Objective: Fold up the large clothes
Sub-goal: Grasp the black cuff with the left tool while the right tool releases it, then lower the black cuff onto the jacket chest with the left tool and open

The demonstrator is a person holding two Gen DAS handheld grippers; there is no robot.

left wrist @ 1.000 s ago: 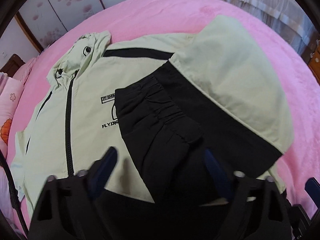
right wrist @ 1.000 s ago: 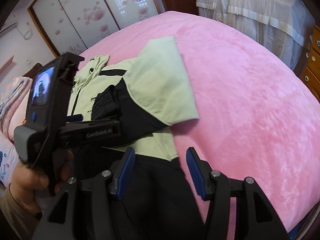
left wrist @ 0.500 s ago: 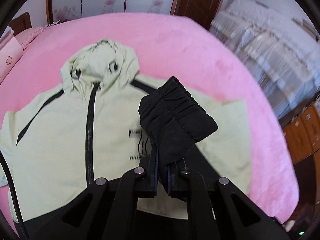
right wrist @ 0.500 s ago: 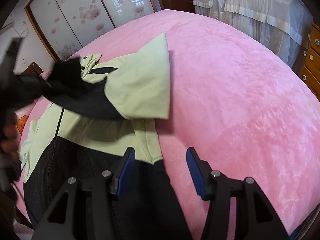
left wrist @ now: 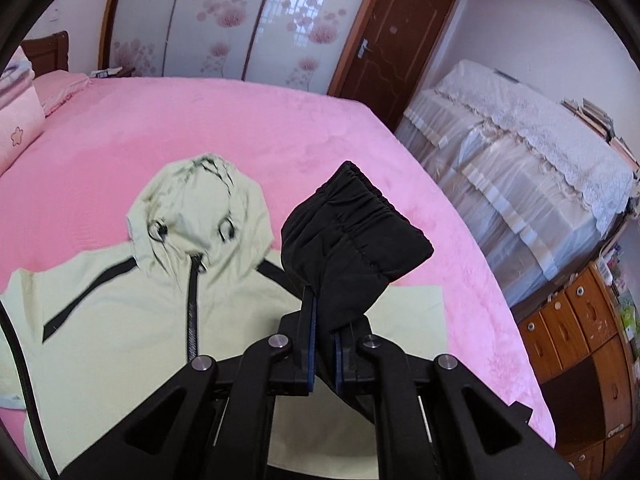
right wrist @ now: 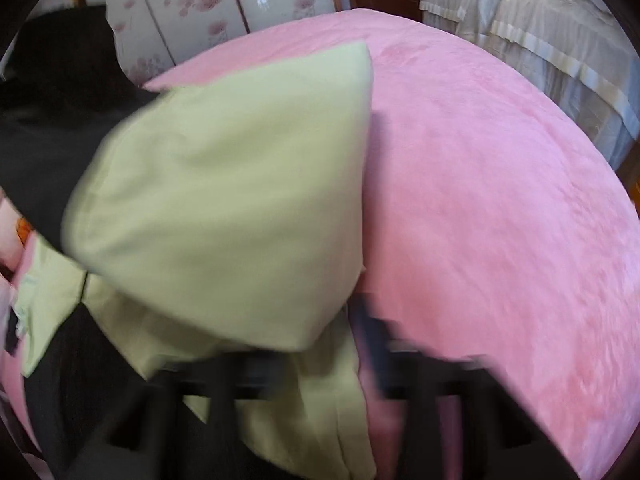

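Note:
A pale green hooded jacket [left wrist: 120,312] with black trim lies front-up on the pink bed [left wrist: 200,120], its hood [left wrist: 200,200] toward the far side. My left gripper [left wrist: 324,344] is shut on the black cuff [left wrist: 356,232] of one sleeve and holds it up above the jacket's chest. In the right wrist view the lifted sleeve [right wrist: 224,200] hangs close to the camera, green with a black lower part [right wrist: 60,120]. My right gripper [right wrist: 304,360] is smeared by motion at the jacket's side edge. Its jaws are closing, with green cloth lying between them.
A pink pillow [left wrist: 20,120] sits at the bed's left end. Lace-covered furniture [left wrist: 520,140] and a wooden chest of drawers [left wrist: 580,340] stand past the bed's right edge. A brown door [left wrist: 392,48] and flowered sliding doors [left wrist: 220,20] are behind.
My left gripper closed on the black cuff and rose with it, pulling the sleeve off the jacket. My right gripper slid toward the jacket's side edge and its picture blurred.

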